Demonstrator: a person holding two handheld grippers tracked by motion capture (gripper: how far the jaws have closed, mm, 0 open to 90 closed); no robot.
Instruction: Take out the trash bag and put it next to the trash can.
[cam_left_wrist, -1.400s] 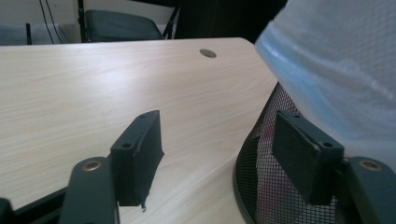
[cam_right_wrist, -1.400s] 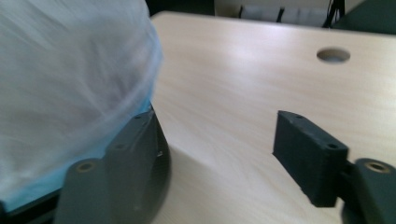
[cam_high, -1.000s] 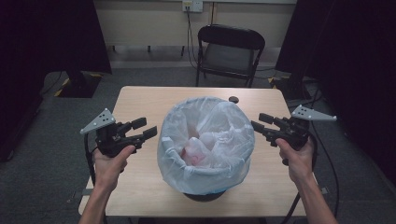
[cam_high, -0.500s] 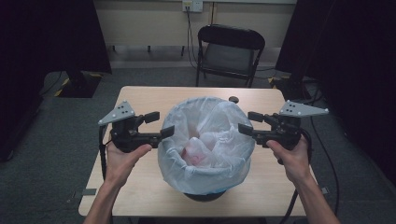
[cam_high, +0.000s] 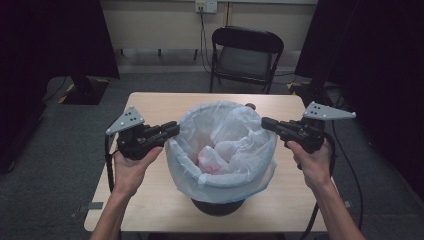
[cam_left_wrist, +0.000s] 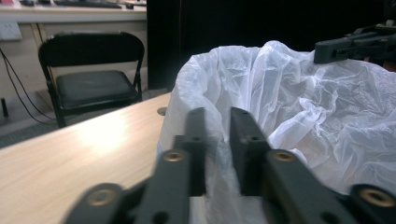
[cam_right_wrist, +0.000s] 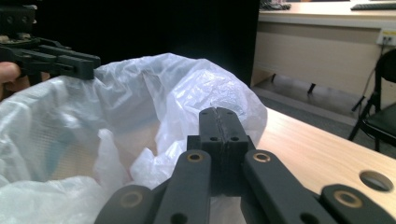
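On the wooden table (cam_high: 150, 200), the left gripper (cam_high: 170, 131), jaws slightly parted, touches the rim of the white bag (cam_high: 225, 145) lining a central bin (cam_high: 218, 206), the closed right gripper (cam_high: 267, 122) opposite, a black chair (cam_high: 245, 55) behind.

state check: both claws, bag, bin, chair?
left claw: open, jaws straddling the bag rim
right claw: shut, at the opposite rim; grip on film unclear
bag: lining the bin, mouth open, crumpled items inside
bin: upright on table
chair: unfolded, empty
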